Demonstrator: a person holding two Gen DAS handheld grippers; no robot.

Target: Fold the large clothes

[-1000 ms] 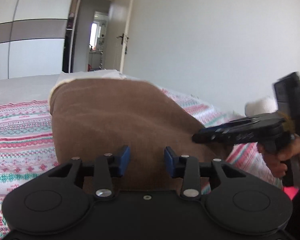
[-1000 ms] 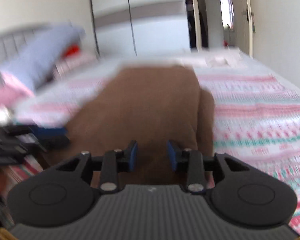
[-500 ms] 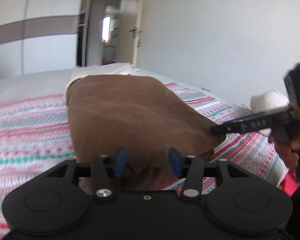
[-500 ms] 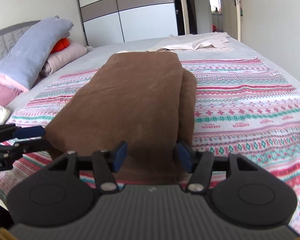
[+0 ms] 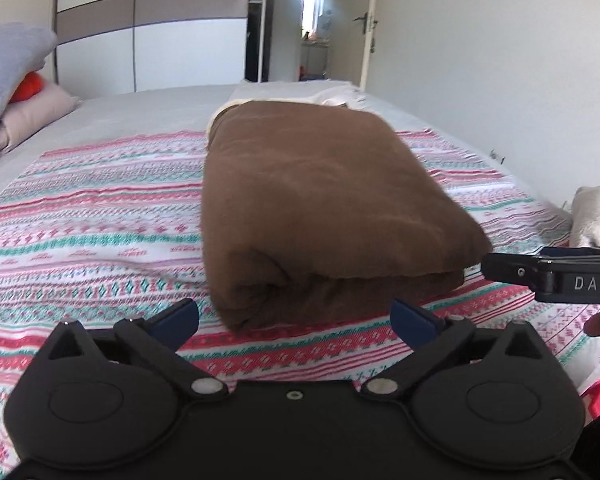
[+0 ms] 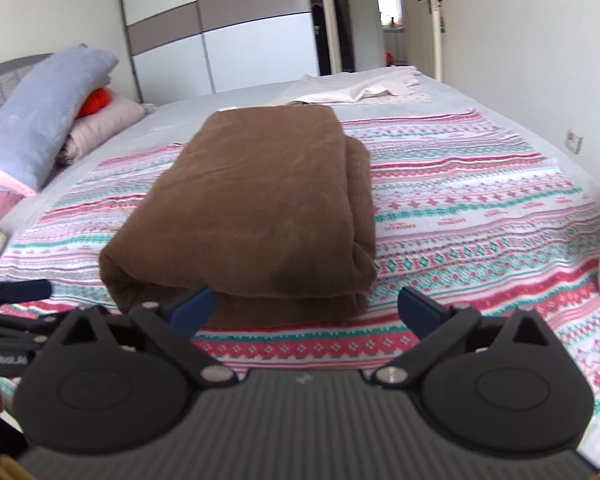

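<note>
A brown garment (image 5: 320,200) lies folded into a thick oblong on the patterned bedspread (image 5: 92,216); it also shows in the right wrist view (image 6: 256,204). My left gripper (image 5: 294,316) is open and empty, just short of the garment's near left corner. My right gripper (image 6: 306,304) is open and empty, just short of its near edge. The right gripper's fingers (image 5: 512,270) enter the left wrist view by the garment's right corner. The left gripper's fingers (image 6: 16,290) show at the left of the right wrist view.
Pillows (image 6: 48,128) are stacked at the bed's head on the left. A white cloth (image 6: 360,90) lies at the far end of the bed. A pale bundle (image 5: 596,216) sits at the bed's right edge. A wardrobe (image 6: 240,36) and open door (image 5: 364,28) stand beyond.
Both grippers opened wide, let go of the brown garment and drew back from it. The garment now lies flat and folded on the bed.
</note>
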